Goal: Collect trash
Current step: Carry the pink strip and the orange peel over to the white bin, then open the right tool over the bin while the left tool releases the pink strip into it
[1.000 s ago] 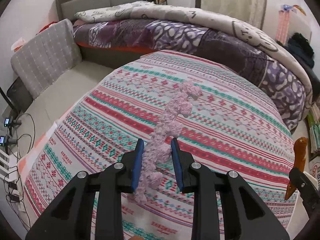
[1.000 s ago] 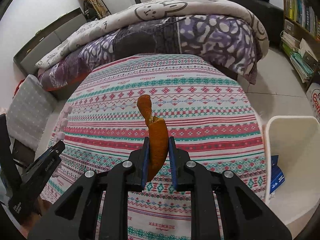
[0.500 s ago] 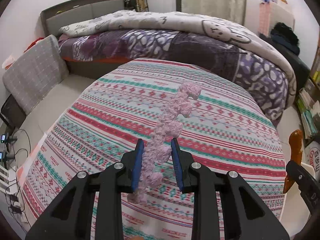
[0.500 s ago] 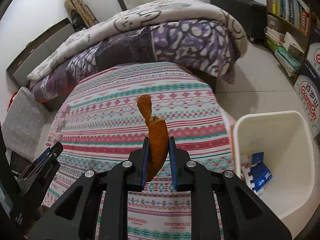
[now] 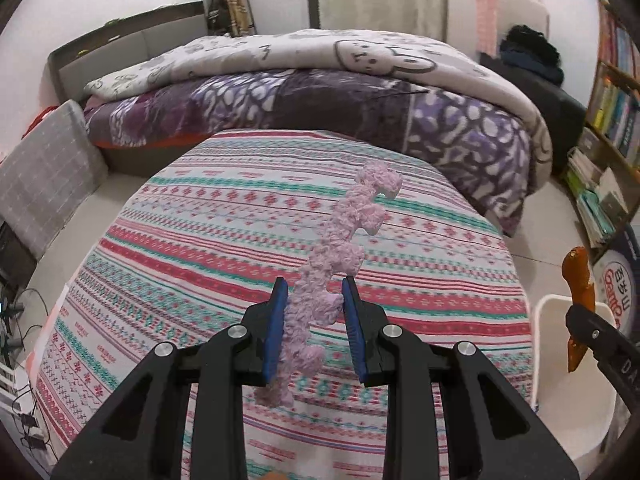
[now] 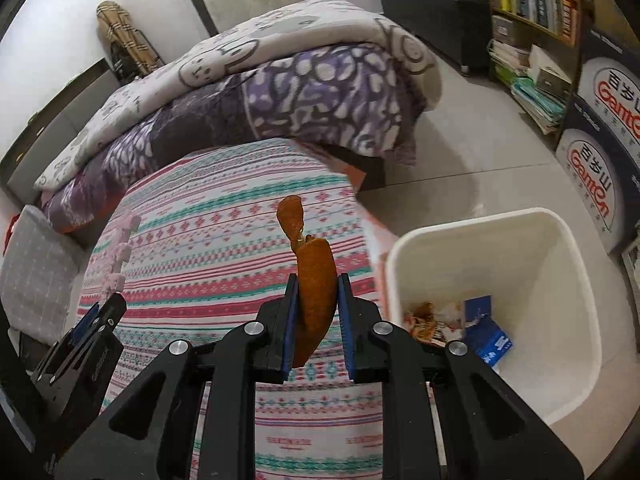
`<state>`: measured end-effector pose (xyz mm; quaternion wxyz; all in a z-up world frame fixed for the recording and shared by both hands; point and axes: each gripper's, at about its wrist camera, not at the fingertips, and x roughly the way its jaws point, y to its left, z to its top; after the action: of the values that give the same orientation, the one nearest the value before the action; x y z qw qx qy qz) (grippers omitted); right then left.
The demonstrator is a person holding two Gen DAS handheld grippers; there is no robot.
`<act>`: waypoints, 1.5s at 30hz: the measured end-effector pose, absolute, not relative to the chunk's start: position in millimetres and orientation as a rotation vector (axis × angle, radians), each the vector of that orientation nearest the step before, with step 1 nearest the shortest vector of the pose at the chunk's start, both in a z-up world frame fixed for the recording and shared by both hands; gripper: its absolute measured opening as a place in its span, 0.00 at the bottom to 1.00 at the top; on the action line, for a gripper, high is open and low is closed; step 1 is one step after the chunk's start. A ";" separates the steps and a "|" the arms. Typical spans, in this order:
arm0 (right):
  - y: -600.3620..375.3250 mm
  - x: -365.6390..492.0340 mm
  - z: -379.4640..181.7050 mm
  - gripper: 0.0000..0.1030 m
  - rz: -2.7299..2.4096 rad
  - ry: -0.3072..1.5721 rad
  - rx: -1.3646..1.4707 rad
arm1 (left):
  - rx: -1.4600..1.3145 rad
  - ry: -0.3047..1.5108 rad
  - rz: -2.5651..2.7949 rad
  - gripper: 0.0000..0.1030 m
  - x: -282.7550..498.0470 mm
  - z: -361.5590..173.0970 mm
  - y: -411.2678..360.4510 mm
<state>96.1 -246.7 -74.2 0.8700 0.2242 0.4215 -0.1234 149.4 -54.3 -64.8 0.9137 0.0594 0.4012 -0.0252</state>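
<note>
Pink fuzzy strip point(image 5: 340, 256) stood pinched in the left gripper point(image 5: 315, 320), carried above the striped cloth point(image 5: 208, 264), well left of the bin point(image 5: 540, 320); a carry-to-bin step, I judged. Beyond the cloth lay a purple quilt point(image 5: 320, 108), with bookshelves point(image 5: 612, 92) past the bin. Seen from the right wrist, the right gripper point(image 6: 317, 312) clamped an orange peel point(image 6: 314, 280) just left of the bin point(image 6: 576, 280), which held scraps. Next, each gripper needed to get over the bin and let go.
</note>
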 end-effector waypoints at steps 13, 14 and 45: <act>-309.7 60.9 -77.5 0.18 -0.370 0.874 0.522 | 0.186 0.813 -0.169 0.27 123.7 -67.9 -121.5; -314.5 58.0 -78.1 0.18 -0.379 0.873 0.527 | 0.190 0.811 -0.177 0.27 121.5 -67.8 -125.6; -419.4 -33.3 -69.9 0.67 -0.735 0.744 0.617 | 0.221 0.871 -0.572 0.29 50.0 -69.7 -247.7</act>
<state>-33.3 -419.4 -69.9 0.8214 0.2898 0.3494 -0.3454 50.0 -247.7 -69.7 0.8614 0.1054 0.4153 -0.2727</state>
